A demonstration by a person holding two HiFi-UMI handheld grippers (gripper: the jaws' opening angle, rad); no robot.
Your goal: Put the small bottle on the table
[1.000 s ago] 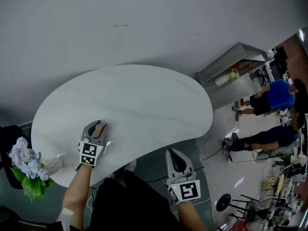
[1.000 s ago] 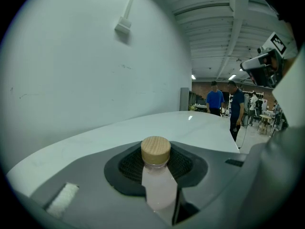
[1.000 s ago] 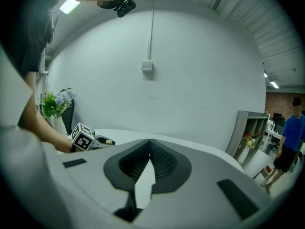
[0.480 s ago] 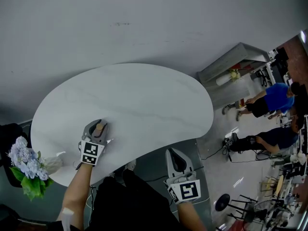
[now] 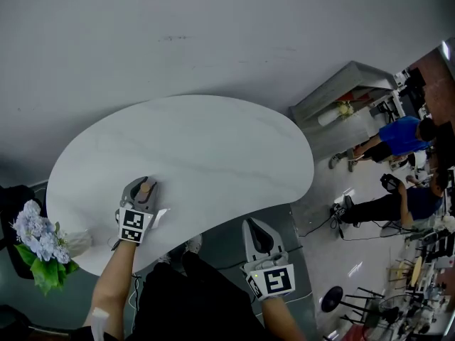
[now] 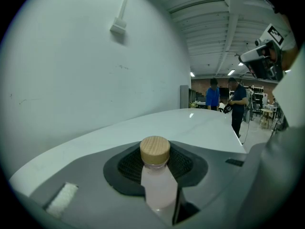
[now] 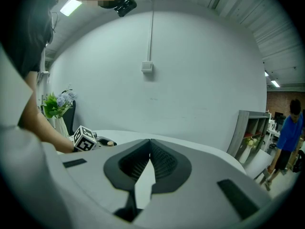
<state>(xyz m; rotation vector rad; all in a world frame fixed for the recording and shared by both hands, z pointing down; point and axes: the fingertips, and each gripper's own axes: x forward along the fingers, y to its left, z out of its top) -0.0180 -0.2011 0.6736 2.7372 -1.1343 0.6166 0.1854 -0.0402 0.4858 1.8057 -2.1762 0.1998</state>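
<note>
Almost nothing has moved in the last second. The flowers point(image 5: 39, 251) stand by the table's point(image 5: 213, 141) left end. The left gripper point(image 5: 141, 190) stays low over the table's near edge, jaws snug around the small bottle point(image 6: 156, 175) (wooden cap up). I think letting go comes next. The right gripper point(image 5: 257, 229) waits just off the table's near edge, pinched together and empty.

The small bottle point(image 6: 159, 187) looked like translucent, milky plastic, smooth-walled, under a pale matt cap point(image 6: 155, 150) that seemed to be wood. The left gripper point(image 5: 144, 183) and right gripper point(image 7: 150, 142) both had matt grey plastic shells, with black pads point(image 7: 164, 163) finely ribbed, probably rubber. The table point(image 5: 213, 141) was white and smooth, faintly veined like marble, with a soft sheen. The wall point(image 5: 227, 41) behind was flat matt paint.
</note>
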